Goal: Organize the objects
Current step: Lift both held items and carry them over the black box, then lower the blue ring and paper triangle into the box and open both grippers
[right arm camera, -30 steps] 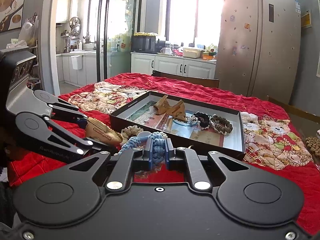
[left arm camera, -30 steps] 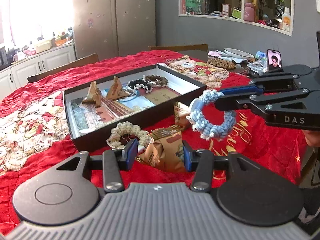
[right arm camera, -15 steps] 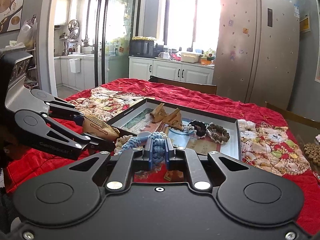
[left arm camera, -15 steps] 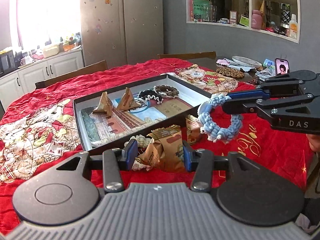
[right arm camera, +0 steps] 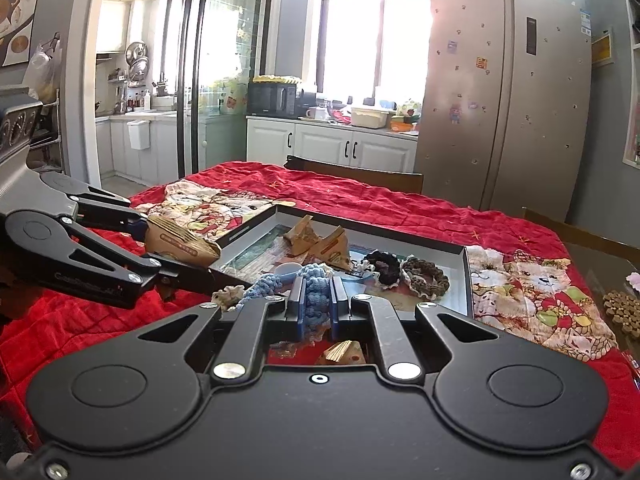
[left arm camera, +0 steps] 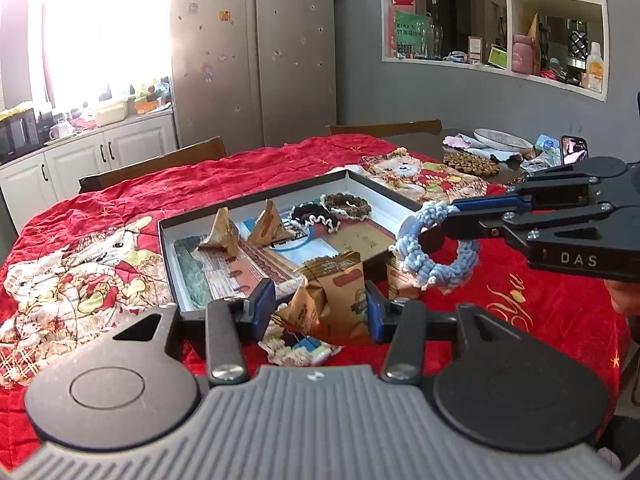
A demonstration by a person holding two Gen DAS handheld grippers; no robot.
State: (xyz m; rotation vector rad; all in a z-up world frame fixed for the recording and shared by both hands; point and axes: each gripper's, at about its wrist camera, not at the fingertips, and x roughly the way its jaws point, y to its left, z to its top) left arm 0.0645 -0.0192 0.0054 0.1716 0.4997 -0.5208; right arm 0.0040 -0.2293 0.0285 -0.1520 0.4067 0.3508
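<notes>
White letters "DAS" mark the black body of the right gripper point(left arm camera: 448, 224); other printing on packets and shelves stays illegible.

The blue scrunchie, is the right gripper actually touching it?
Touching. In the right wrist view the right gripper has its jaws closed on the blue scrunchie.

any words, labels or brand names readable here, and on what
"DAS": on the side of the right gripper, which is shut on the blue scrunchie.
Gold script on the red cloth: only partly seen, not readable.
Print on the brown packet in the left gripper: too blurred.
Embossed lettering on the left gripper's side, right wrist view: too faint.
Green box on the shelf: too small.
</notes>
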